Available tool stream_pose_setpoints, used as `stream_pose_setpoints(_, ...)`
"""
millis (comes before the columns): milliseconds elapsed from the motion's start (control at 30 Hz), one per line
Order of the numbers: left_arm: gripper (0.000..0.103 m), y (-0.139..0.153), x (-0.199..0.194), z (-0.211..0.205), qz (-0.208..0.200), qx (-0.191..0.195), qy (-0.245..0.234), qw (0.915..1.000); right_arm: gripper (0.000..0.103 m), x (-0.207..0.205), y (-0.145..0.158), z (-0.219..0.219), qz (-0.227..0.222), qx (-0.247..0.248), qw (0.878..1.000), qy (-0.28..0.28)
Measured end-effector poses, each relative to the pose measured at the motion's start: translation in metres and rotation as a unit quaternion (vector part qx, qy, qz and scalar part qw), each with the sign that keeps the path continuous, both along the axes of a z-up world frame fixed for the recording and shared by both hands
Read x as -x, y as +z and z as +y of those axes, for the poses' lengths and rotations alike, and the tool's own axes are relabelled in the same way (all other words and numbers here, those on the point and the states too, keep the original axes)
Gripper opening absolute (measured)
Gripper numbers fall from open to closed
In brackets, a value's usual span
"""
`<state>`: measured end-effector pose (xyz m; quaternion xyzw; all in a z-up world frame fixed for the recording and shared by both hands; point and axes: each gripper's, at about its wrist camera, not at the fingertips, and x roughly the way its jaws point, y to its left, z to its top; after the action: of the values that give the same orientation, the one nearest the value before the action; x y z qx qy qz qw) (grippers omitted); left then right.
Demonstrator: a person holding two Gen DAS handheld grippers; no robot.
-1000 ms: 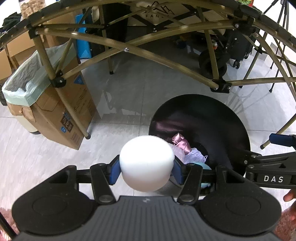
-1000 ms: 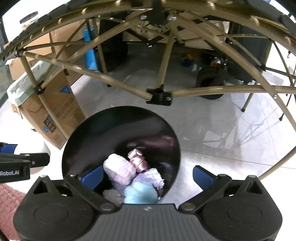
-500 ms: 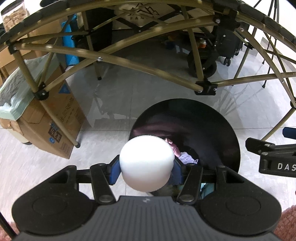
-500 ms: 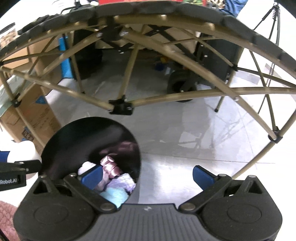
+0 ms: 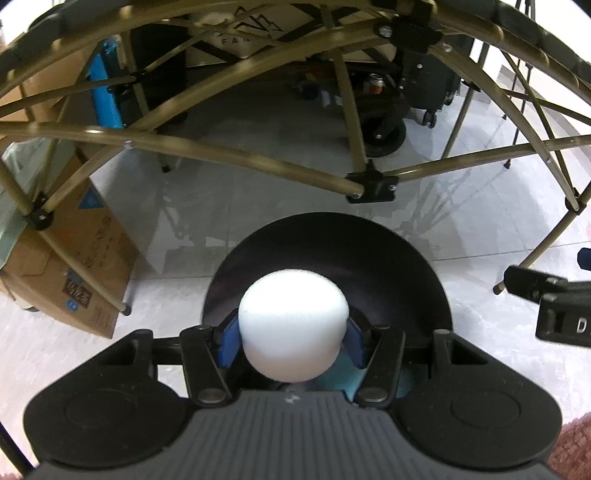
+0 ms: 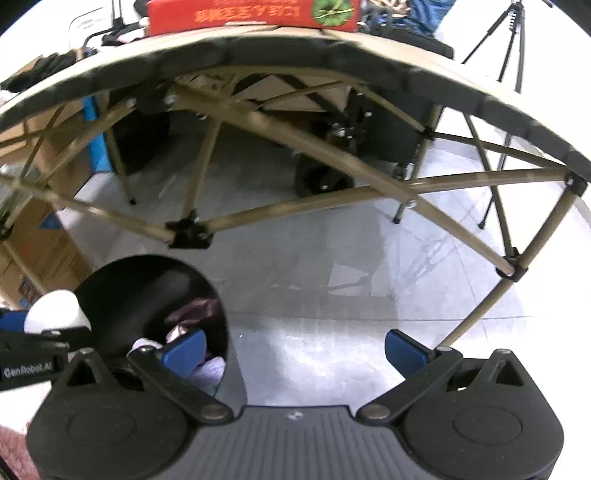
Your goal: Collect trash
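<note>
Trash already fills the bottom of the round black bin (image 6: 147, 295), which stands on the pale glossy tiled floor (image 6: 332, 295) beneath the folding table's tan metal tube frame (image 5: 258, 162). That frame is the largest thing in both views, its crossing bars joined by black plastic brackets, with a dark padded edge running along the top. In the right wrist view a red printed box (image 6: 251, 14) lies on the table above. To the left of the bin a brown cardboard box (image 5: 74, 258) rests on the floor, and a black wheeled cart (image 5: 384, 125) sits farther back under the table.

Inside the bin, seen from the right wrist view, lie crumpled pink and lilac scraps (image 6: 195, 317), partly hidden behind the blue pad of the right gripper (image 6: 295, 347). That gripper's jaws stand wide apart with nothing between them, its left finger over the bin's rim and its right finger over bare floor.

The left gripper (image 5: 293, 341) hangs directly over the bin's mouth, its blue pads (image 5: 229, 339) pressed against both sides of a smooth white foam ball (image 5: 293, 328), which it grips firmly above the opening. The ball also shows at the left edge of the right wrist view, just beside the bin's rim.
</note>
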<state>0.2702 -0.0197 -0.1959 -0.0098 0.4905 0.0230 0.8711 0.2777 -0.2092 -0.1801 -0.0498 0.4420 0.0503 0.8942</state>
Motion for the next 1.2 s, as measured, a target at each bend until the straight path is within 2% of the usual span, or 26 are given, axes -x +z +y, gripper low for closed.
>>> stream_pose_setpoints(367,0.057,-0.014,-0.01,-0.011,0.006,0.0,-0.015,0.9999,0.103,-0.011,-0.002,-0.02,0.001,-0.029,0.998,-0.049)
stream_pose_setpoints(733,0.058,-0.013,-0.008,-0.006,0.0,0.008,-0.013,0.9999,0.103,-0.011,-0.003,-0.012,0.001,-0.03,0.999,-0.043)
stream_pose_setpoints(800,0.064,-0.013,-0.008,-0.006,0.005,0.013,-0.015,0.9998,0.103,-0.011,-0.003,-0.012,0.0,-0.03,0.999,-0.044)
stream_pose_setpoints(867,0.089,-0.014,-0.009,-0.005,0.012,0.022,-0.011,0.9996,0.103,-0.011,-0.002,-0.013,-0.001,-0.032,0.998,-0.045)
stream_pose_setpoints(933,0.099,-0.015,-0.009,-0.004,0.017,0.025,-0.005,0.9995,0.103,-0.01,-0.002,-0.014,-0.002,-0.034,0.998,-0.046)
stream_pose_setpoints(1200,0.102,-0.017,-0.01,-0.001,0.031,0.037,0.002,0.9988,0.103,-0.011,-0.002,-0.014,-0.003,-0.038,0.998,-0.043)
